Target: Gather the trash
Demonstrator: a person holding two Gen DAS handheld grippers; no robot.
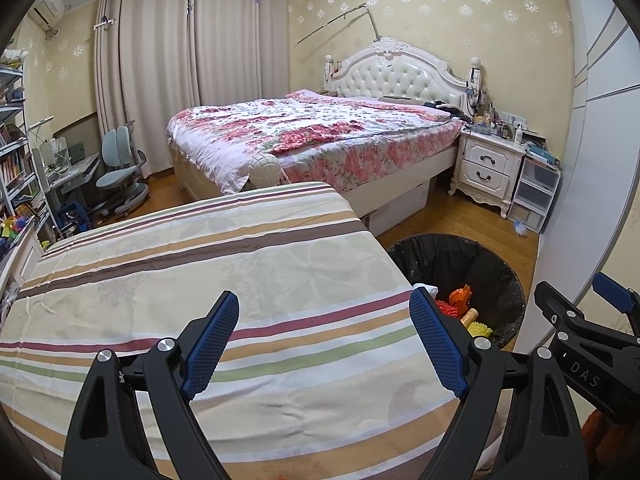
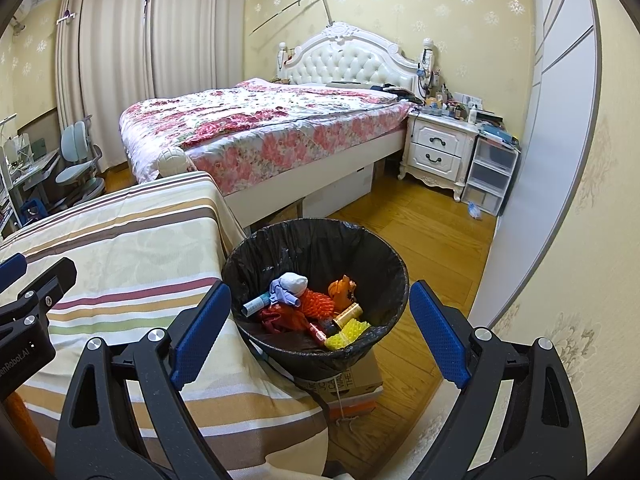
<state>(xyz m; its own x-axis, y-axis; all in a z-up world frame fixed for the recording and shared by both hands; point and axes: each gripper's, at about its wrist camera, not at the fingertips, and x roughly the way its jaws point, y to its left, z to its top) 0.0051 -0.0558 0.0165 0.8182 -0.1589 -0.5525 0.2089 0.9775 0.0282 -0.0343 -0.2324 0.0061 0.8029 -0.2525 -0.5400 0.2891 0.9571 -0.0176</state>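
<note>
Beside the striped table, both grippers hover spread and empty, the trash already in the bin.

The right wrist view looks straight into the black-lined bin (image 2: pixel 316 248), showing a white wad (image 2: pixel 294 281), a rolled blue-printed tube (image 2: pixel 255 305), an orange netted piece (image 2: pixel 320 303), red wrapping (image 2: pixel 280 318) and a yellow knobbed piece (image 2: pixel 348 330). The left wrist view catches only the bin's far liner, most contents hidden behind a blue pad. The left gripper (image 1: pixel 324 336) hangs over the striped cloth (image 1: pixel 240 248), nothing between its jaws. The right gripper (image 2: pixel 320 320) frames the bin, jaws wide. Its body reads "DAS" in the left view; the other's reads "enRobot.AI", cut off. The cardboard box (image 2: pixel 352 384) under the bin has print too partial to read.
</note>
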